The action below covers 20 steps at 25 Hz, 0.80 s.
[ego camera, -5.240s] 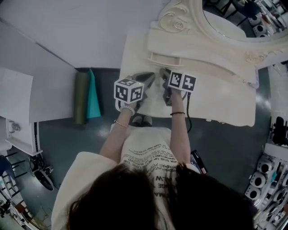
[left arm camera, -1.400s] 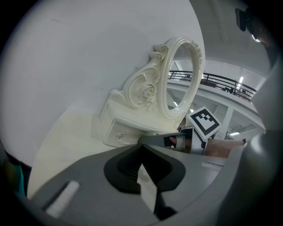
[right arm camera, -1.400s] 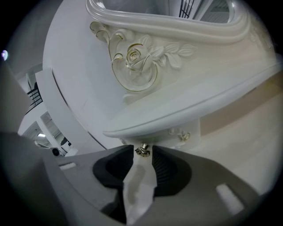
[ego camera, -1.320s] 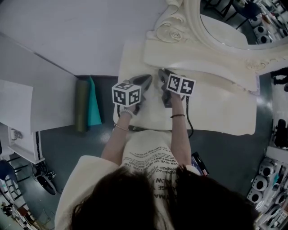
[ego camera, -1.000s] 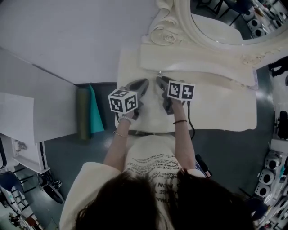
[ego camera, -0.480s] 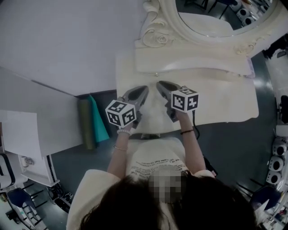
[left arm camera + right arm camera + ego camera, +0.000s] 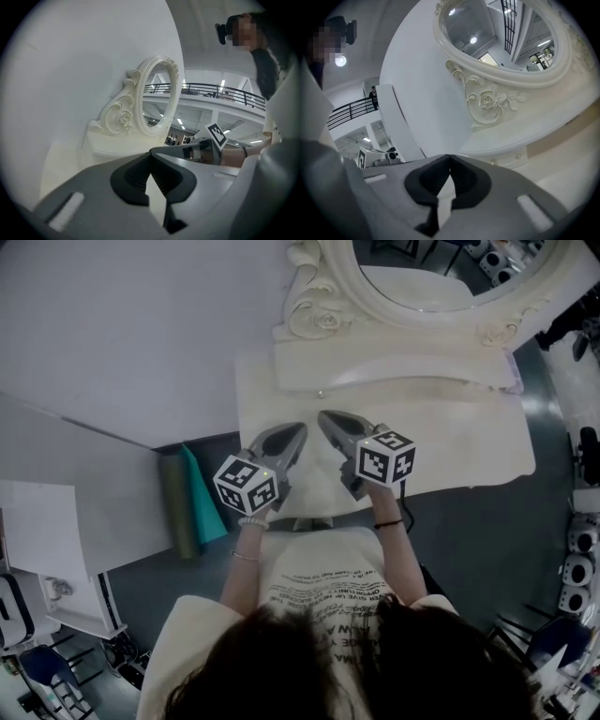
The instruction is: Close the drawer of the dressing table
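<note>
Left gripper [image 7: 301, 427] and right gripper [image 7: 322, 414] lifted off carved cream table [image 7: 450, 437].

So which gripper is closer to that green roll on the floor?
Left. The left gripper hangs over the table's left end, the side where the green roll lies; the right gripper is beside it, farther from the roll.

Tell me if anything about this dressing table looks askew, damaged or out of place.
Nothing stands out. The dressing table has a bare top, its mirror looks intact, and the small drawer under the mirror sits flush. The left gripper and right gripper are both shut and empty above the top.
</note>
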{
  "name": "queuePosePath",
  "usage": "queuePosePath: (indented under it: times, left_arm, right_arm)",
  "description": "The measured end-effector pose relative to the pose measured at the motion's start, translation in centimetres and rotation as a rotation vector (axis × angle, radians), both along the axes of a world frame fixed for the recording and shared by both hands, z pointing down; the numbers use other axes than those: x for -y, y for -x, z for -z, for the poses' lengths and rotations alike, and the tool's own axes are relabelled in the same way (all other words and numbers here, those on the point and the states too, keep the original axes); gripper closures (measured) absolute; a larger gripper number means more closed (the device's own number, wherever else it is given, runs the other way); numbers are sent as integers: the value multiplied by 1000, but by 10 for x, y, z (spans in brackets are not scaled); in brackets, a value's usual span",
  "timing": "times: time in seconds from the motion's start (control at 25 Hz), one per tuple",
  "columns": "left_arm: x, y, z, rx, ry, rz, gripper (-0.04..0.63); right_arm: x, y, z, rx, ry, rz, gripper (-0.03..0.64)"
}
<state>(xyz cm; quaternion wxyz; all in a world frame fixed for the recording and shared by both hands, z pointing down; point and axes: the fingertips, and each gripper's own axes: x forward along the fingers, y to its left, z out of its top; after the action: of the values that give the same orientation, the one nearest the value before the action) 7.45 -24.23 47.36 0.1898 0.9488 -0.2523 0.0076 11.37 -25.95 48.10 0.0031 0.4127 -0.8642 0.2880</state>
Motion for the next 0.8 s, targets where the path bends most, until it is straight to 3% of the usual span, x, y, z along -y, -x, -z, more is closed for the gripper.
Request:
queuePosePath:
  times: [0.32, 0.8]
  left_arm:
    - [-4, 2, 11, 11, -66, -25, 591]
    - [-4, 2, 7, 28, -63, -49, 591]
  right_arm:
    - [-8, 11, 16, -27, -131, 38, 614]
    - [-8, 11, 14, -18, -136, 43, 614]
